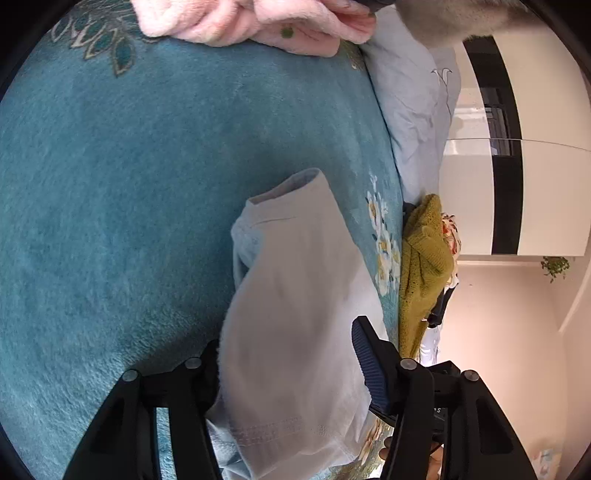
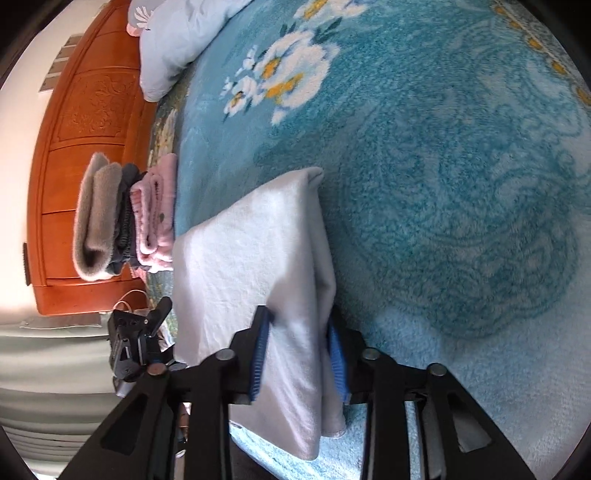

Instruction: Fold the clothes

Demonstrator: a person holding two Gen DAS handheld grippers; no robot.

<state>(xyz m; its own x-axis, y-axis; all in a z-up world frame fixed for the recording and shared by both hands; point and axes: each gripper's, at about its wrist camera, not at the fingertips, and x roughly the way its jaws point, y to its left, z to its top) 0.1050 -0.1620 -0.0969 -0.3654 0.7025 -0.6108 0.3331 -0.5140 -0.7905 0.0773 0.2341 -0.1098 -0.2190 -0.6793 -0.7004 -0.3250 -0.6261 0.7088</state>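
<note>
A white garment (image 1: 295, 295), folded over, lies lengthwise on the teal floral blanket (image 1: 129, 184). My left gripper (image 1: 286, 339) straddles its near end. The cloth fills the gap, covers the left finger and meets the blue ribbed pad (image 1: 369, 369) on the right. In the right wrist view the same white garment (image 2: 251, 251) runs away from me over the blanket (image 2: 443, 184). My right gripper (image 2: 298, 321) is shut on a bunched fold of it, and both blue pads (image 2: 260, 350) press the cloth.
A pile of folded grey, dark and pink clothes (image 2: 122, 221) sits by the wooden headboard (image 2: 85, 110). Pink fleece (image 1: 258, 22), a pale pillow (image 1: 413, 103) and a mustard knit (image 1: 421, 273) lie at the bed's edge. A black clamp-like device (image 2: 136, 343) stands beside the bed.
</note>
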